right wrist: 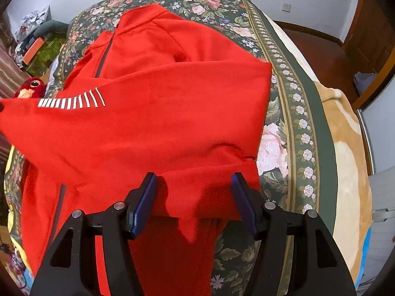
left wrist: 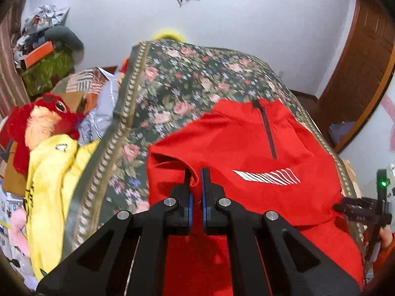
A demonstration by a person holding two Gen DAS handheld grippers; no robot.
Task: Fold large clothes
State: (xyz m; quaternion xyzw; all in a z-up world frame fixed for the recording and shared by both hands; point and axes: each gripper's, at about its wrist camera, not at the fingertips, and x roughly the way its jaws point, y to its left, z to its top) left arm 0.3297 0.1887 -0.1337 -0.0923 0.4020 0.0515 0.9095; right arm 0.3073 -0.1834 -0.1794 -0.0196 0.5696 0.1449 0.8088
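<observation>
Left wrist view: left gripper (left wrist: 195, 172) with fingers together, pinching a raised fold of the red jacket (left wrist: 246, 148). Jacket spread on the bed over the floral bedspread (left wrist: 172, 79), dark zip (left wrist: 269, 133) and white stripe logo (left wrist: 266, 176) facing up. Red plush toy (left wrist: 42, 120) and yellow cloth (left wrist: 51, 185) beside the bed on the left.

Right wrist view: right gripper (right wrist: 195, 185) pointing steeply down, fingers (right wrist: 145, 202) apart, straddling the near edge of the red jacket (right wrist: 160, 113) without pressing on it. Sleeve folded across the jacket's body. Beige blanket (right wrist: 345, 153) under the floral bedspread (right wrist: 281, 133) at right.
</observation>
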